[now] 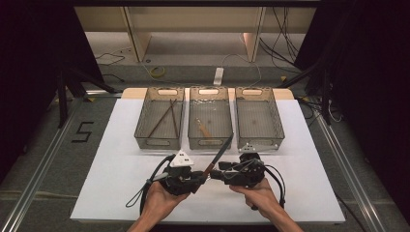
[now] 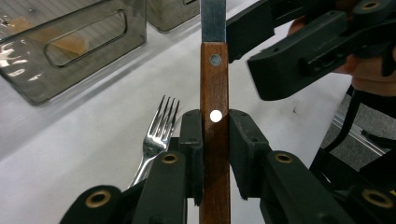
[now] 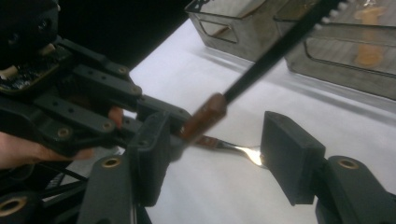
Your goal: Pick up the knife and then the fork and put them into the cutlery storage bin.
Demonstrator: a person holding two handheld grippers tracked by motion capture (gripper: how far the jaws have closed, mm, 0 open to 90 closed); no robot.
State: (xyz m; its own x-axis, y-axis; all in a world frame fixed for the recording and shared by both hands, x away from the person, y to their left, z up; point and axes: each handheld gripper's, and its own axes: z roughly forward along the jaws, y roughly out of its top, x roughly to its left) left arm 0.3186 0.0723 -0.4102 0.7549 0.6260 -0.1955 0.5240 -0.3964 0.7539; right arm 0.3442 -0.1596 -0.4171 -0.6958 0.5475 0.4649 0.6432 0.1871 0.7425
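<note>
A knife with a brown wooden handle (image 2: pixel 215 84) stands between my left gripper's (image 2: pixel 215 140) jaws, which are shut on the handle. In the high view the knife (image 1: pixel 220 154) slants up and right from the left gripper (image 1: pixel 202 175) toward the middle basket. My right gripper (image 1: pixel 216 173) faces it from the right. In the right gripper view its jaws stand open around the knife's handle end (image 3: pixel 203 119), the right gripper (image 3: pixel 219 154) not pressing on it. A steel fork (image 2: pixel 156 135) lies on the white sheet beneath both grippers.
Three wire baskets stand in a row at the back of the white sheet (image 1: pixel 121 169). The left basket (image 1: pixel 157 142) holds thin dark sticks, the middle one (image 1: pixel 209 143) a wooden-handled utensil, and the right one (image 1: pixel 259 143) stands beside it.
</note>
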